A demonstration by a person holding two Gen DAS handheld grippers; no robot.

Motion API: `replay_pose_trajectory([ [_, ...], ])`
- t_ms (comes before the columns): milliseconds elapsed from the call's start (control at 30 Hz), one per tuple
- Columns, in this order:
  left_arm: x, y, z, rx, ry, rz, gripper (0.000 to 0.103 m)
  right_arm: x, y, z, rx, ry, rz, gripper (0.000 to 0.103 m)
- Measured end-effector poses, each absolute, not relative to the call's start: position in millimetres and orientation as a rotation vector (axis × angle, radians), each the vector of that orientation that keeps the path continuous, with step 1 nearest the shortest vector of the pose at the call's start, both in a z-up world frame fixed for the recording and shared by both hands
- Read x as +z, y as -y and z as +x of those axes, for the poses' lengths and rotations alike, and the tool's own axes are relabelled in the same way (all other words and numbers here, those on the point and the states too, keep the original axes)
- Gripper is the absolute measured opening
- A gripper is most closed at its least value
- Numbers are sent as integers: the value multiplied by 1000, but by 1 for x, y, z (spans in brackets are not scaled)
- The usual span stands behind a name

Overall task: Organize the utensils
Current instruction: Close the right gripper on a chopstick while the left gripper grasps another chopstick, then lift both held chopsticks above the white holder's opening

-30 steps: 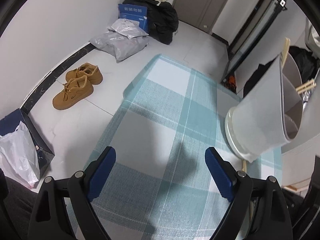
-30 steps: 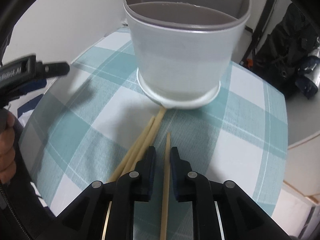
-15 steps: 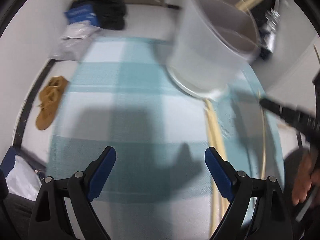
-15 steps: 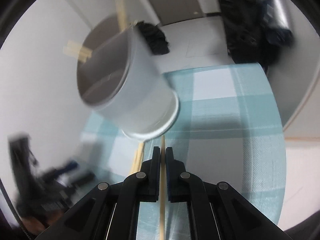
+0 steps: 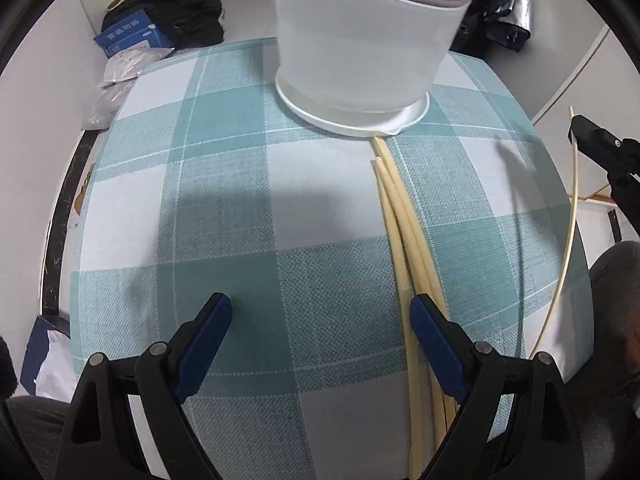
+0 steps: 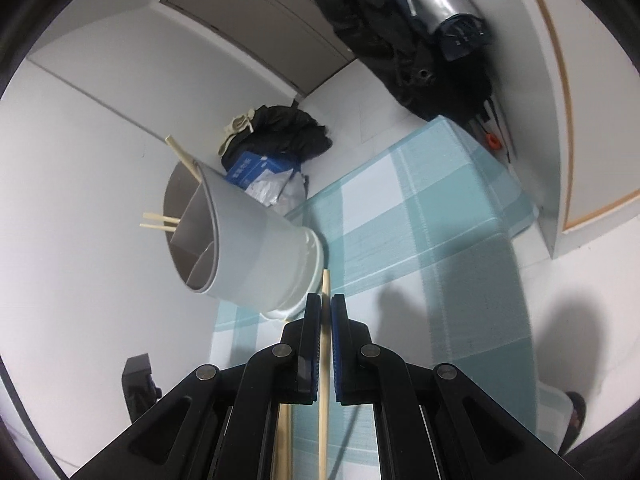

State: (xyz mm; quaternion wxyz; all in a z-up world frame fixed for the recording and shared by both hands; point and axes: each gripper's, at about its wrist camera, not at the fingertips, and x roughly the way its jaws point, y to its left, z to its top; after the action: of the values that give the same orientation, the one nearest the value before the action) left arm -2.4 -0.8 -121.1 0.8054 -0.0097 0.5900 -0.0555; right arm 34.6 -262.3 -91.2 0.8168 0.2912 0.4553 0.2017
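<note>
A white divided utensil holder stands on the teal checked table. Several pale chopsticks lie in front of it, running toward my left gripper. My left gripper is open and empty above the cloth, its right finger just beside the chopsticks. My right gripper is shut on one chopstick, lifted off the table; it shows at the right edge of the left wrist view. The holder has a few chopsticks in it.
Black bags, a blue box and grey parcels lie on the floor beyond the table. A dark coat hangs at the back right. The table edge curves close on the right.
My right gripper closed on one chopstick and lifted it up off the table, turning. My left gripper swung right to face the holder and the loose chopsticks.
</note>
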Motion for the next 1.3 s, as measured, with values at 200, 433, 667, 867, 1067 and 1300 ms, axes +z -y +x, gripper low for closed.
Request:
replay_pose_trajectory([
  [200,-125,2,6,-99,-1264,25,88,-98,276,37,449,-943,668,4],
  [433,-125,0,25,-42,-1218,64,87,-100,284,35,429,-940,639,4],
  [667,-122,8,40,-61,-1230,60,52,-106,292,34,423,-935,652,4],
  [867,-118,21,39,-58,-1292,11,16,-109,296,36,410,-943,667,4],
  [1067,-118,29,30,-45,-1275,12,2,-108,294,35,413,-944,649,4],
  [1300,-103,9,16,-48,-1195,-74,1,-89,280,29,435,-895,581,4],
])
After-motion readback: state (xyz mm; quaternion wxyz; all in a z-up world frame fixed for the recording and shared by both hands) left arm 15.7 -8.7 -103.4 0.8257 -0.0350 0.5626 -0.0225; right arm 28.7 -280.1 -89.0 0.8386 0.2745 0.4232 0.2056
